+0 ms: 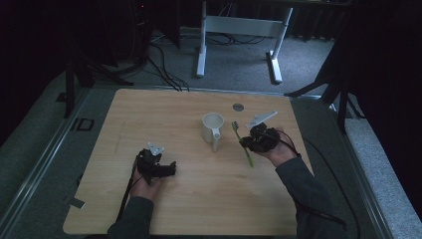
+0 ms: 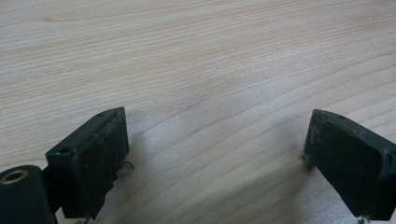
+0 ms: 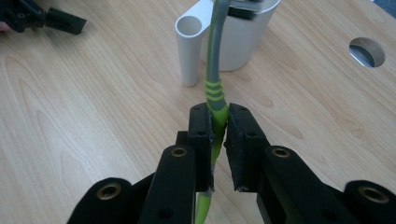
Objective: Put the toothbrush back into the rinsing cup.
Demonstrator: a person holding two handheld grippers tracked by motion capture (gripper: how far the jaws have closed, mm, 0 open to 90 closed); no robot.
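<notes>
While the white mug (image 1: 213,128) is standing upright near the middle of the wooden table (image 1: 149,114), everything else is being placed in relation to it. Well to the left of the mug and nearer the person, the left gripper (image 1: 166,170) is being held low over the bare wood by the left hand (image 1: 145,183), its cable trailing back along the sleeve. Its jaws are being kept wide apart in the left gripper view, with nothing between them but the table's grain, so it is released.

At the mug itself, the handle is being turned toward the person's side of the table. Just behind the mug and to its right, a small round metal cap (image 1: 238,106) is being seen set into the tabletop.

Just to the right of the mug, the green and grey toothbrush (image 1: 243,144) is being held clear of the mug, its head end pointing away from the person and its tail end toward the table's near edge. It is being gripped partway along its handle by the right gripper (image 1: 247,143), which is being carried by the right hand (image 1: 278,149). In the right gripper view the two black pads (image 3: 201,128) are being pressed closed against the toothbrush (image 3: 215,88) from both sides, the grey shaft running up in front of the mug (image 3: 224,37).
</notes>
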